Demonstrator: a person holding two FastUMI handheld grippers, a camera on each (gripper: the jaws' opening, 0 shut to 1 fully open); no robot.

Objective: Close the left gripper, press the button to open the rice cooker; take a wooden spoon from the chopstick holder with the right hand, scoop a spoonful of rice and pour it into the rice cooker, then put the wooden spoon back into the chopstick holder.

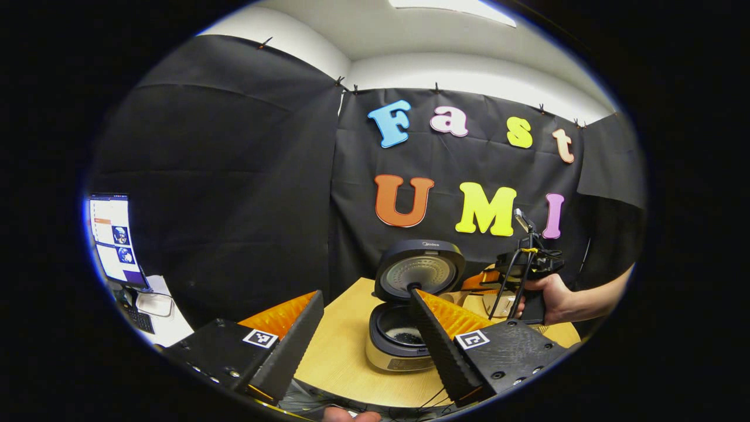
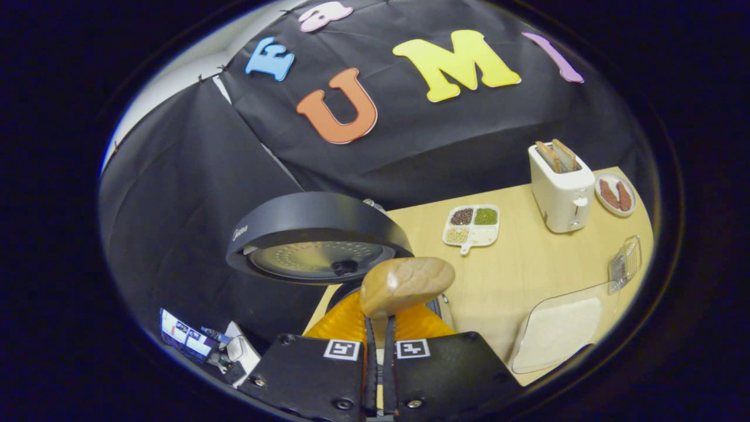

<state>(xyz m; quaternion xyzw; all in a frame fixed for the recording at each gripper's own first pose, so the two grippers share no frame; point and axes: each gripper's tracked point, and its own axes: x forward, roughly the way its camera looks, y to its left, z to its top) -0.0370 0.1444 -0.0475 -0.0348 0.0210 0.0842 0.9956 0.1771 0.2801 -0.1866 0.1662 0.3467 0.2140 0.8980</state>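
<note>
Jaws of right gripper (image 2: 378, 334) clamp wooden spoon (image 2: 406, 283).

1. A white toaster (image 2: 561, 187) stands on the wooden table (image 2: 527, 264) with two slices in its slots.
2. A small plate (image 2: 615, 194) with brownish pieces lies just beside the toaster.
3. A white divided dish (image 2: 472, 225) holds grains in separate compartments.
4. A monitor (image 1: 115, 239) glows at the booth's edge.
</note>
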